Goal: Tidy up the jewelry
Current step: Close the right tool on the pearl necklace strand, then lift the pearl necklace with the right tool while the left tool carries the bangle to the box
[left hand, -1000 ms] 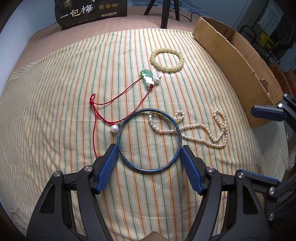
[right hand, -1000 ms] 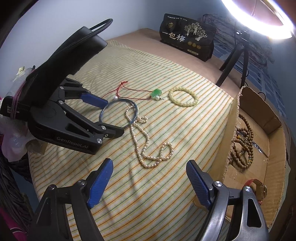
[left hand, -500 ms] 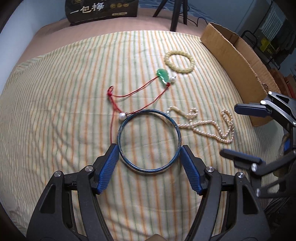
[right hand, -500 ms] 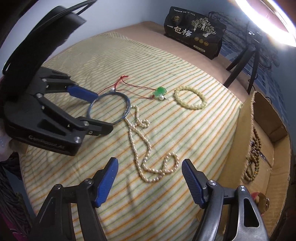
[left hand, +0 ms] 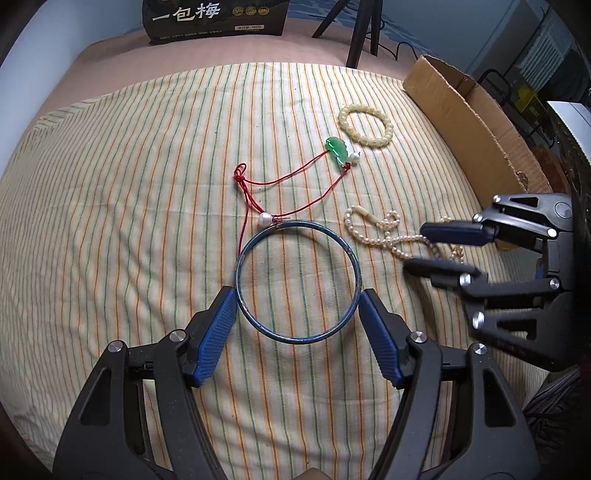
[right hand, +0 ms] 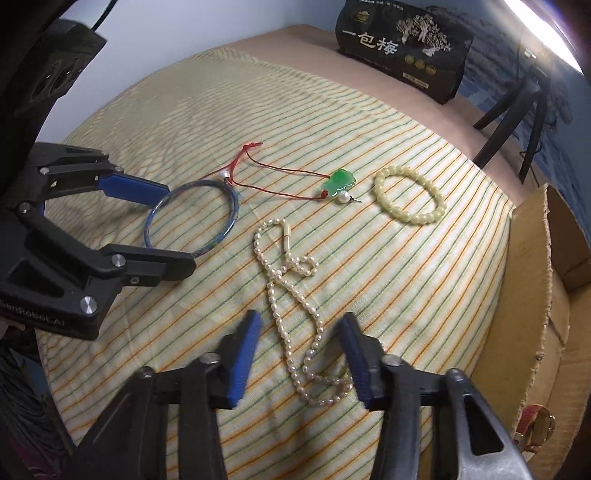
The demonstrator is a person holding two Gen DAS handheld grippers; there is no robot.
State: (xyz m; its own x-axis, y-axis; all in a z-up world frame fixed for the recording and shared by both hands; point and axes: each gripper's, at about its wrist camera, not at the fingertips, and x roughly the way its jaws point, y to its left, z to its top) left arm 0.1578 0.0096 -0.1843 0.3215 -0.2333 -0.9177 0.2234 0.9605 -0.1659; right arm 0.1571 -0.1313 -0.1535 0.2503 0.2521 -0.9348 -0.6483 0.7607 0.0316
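Note:
A blue bangle [left hand: 297,282] lies on the striped cloth [left hand: 129,184]. My left gripper [left hand: 297,295] holds it, with a pad touching each side; it also shows in the right wrist view [right hand: 162,225]. My right gripper [right hand: 299,325] is open with its fingers on either side of the near loop of a pearl necklace [right hand: 295,295], low over the cloth. The right gripper also shows in the left wrist view [left hand: 439,247]. A red cord with a green pendant [left hand: 337,153] and a pale bead bracelet [left hand: 365,125] lie further back.
An open cardboard box [left hand: 476,122] stands at the right edge of the cloth, with a red strap [right hand: 532,432] in it. A black bag with Chinese writing [left hand: 218,16] and a tripod [left hand: 364,33] stand at the back.
My right gripper has come down and forward over the pearl necklace and its jaws have narrowed. The left gripper has pulled the bangle back, off the pearl necklace.

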